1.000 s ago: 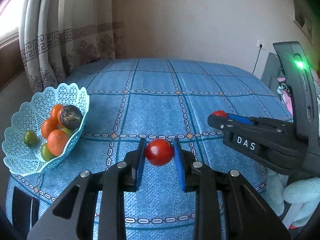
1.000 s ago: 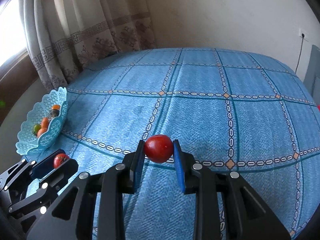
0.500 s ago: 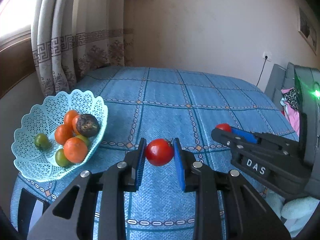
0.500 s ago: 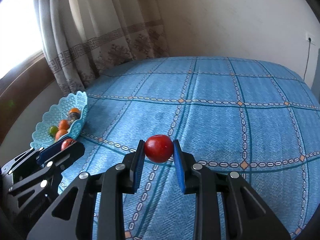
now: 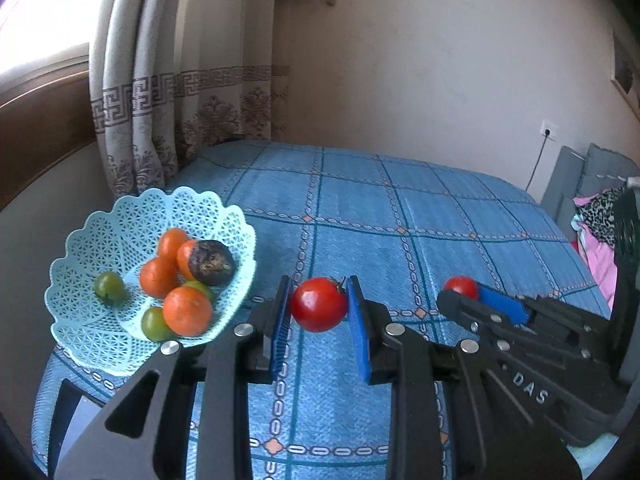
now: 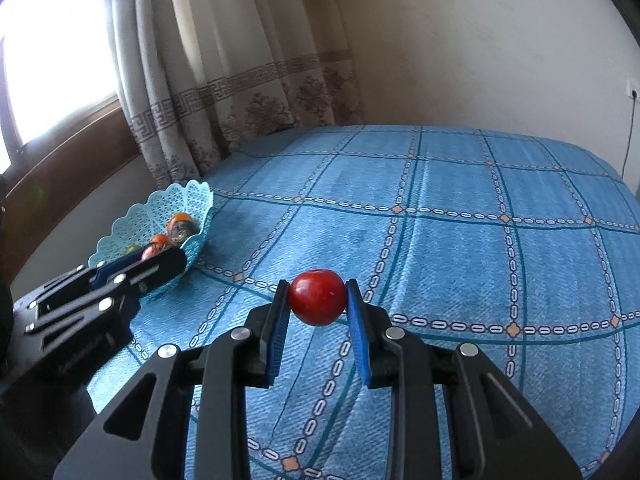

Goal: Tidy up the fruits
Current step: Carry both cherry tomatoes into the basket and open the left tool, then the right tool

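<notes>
Surface: tabletop (image 5: 440, 216) is covered w/ a blue checked cloth; a pale aqua lattice basket (image 5: 100, 344) is set at its near-left corner.
Room: patterned curtain (image 5: 160, 112) and lit window are seen behind the basket; plain cream wall beyond, w/ a socket and cord at the far right.
Basket contents: orange fruits (image 5: 187, 311), small green ones and one dark shrivelled fruit are held in it.
Left gripper (image 5: 319, 308): raised above the cloth, just right of the basket; a red tomato (image 5: 319, 304) w/ stem is clamped between the blue fingers (image 5: 357, 332).
Right gripper (image 6: 317, 300): further right of the basket, also off the cloth; a second red tomato (image 6: 317, 297) is pinched between its fingers.
Writing: "DAS" is read on the right gripper's side.
</notes>
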Action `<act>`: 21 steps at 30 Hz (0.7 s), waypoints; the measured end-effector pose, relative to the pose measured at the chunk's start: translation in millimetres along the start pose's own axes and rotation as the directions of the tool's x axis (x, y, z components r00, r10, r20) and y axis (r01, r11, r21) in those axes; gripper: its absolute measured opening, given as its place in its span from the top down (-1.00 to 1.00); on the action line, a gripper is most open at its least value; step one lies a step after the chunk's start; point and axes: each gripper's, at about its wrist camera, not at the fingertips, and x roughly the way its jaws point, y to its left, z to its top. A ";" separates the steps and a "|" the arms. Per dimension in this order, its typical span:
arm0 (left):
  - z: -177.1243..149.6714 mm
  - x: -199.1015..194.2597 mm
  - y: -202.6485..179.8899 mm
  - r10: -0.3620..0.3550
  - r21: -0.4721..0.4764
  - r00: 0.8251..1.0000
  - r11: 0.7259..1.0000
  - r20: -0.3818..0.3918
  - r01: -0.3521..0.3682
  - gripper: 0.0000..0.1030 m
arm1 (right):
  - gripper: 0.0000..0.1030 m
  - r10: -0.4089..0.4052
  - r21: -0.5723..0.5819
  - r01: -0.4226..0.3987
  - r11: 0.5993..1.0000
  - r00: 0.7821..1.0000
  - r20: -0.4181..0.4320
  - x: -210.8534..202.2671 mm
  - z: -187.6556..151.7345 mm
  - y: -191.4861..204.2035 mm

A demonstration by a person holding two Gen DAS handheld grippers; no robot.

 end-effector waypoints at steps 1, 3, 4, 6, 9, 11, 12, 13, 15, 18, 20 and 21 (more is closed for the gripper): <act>1.1 -1.0 2.3 0.004 -0.004 1.000 1.000 0.003 -0.004 0.46 | 0.45 0.003 -0.002 -0.003 1.000 1.000 0.001 -0.3 -0.1 0.9; 3.7 -3.3 8.0 0.012 -0.016 1.000 1.000 0.009 -0.012 0.46 | 0.45 0.007 -0.004 -0.007 1.000 1.000 0.005 -1.3 0.1 3.1; 5.0 -4.3 10.3 0.016 -0.020 1.000 1.000 0.011 -0.016 0.46 | 0.45 0.008 -0.004 -0.007 1.000 1.000 0.006 -1.4 0.4 3.8; 7.3 -6.7 15.6 0.025 -0.031 1.000 0.999 0.017 -0.024 0.46 | 0.45 0.008 -0.001 -0.008 1.000 1.000 0.010 -2.4 1.3 5.3; 10.0 -10.5 23.8 0.039 -0.045 0.999 0.998 0.025 -0.038 0.46 | 0.45 0.009 -0.009 -0.009 1.000 1.000 0.015 -4.8 3.9 9.3; 11.6 -13.2 27.7 0.048 -0.053 0.998 0.998 0.029 -0.046 0.46 | 0.45 0.011 -0.024 -0.010 1.000 1.000 0.023 -7.0 7.2 15.2; 12.2 -15.2 31.4 0.055 -0.059 0.998 0.997 0.033 -0.053 0.46 | 0.46 0.012 -0.030 -0.012 0.999 1.000 0.025 -7.9 8.8 18.0; 12.6 -16.3 33.9 0.061 -0.064 0.998 0.996 0.036 -0.059 0.46 | 0.45 0.014 -0.035 -0.013 0.999 1.000 0.026 -8.4 10.3 20.3; 14.6 -19.2 42.0 0.075 -0.079 0.996 0.994 0.040 -0.072 0.46 | 0.45 0.023 -0.046 -0.022 0.999 0.999 0.024 -8.1 13.9 26.6; 19.2 -23.8 56.6 0.101 -0.112 0.993 0.989 0.055 -0.094 0.46 | 0.46 0.033 -0.066 -0.031 0.997 0.999 0.021 -4.8 21.0 38.6; 21.2 -25.9 62.3 0.137 -0.119 0.988 0.985 0.069 -0.128 0.46 | 0.45 0.044 -0.077 -0.042 0.996 0.999 0.023 -1.9 27.4 47.6; 22.4 -27.3 66.8 0.155 -0.127 0.985 0.981 0.076 -0.145 0.46 | 0.45 0.051 -0.080 -0.049 0.996 0.998 0.025 -0.5 30.5 51.8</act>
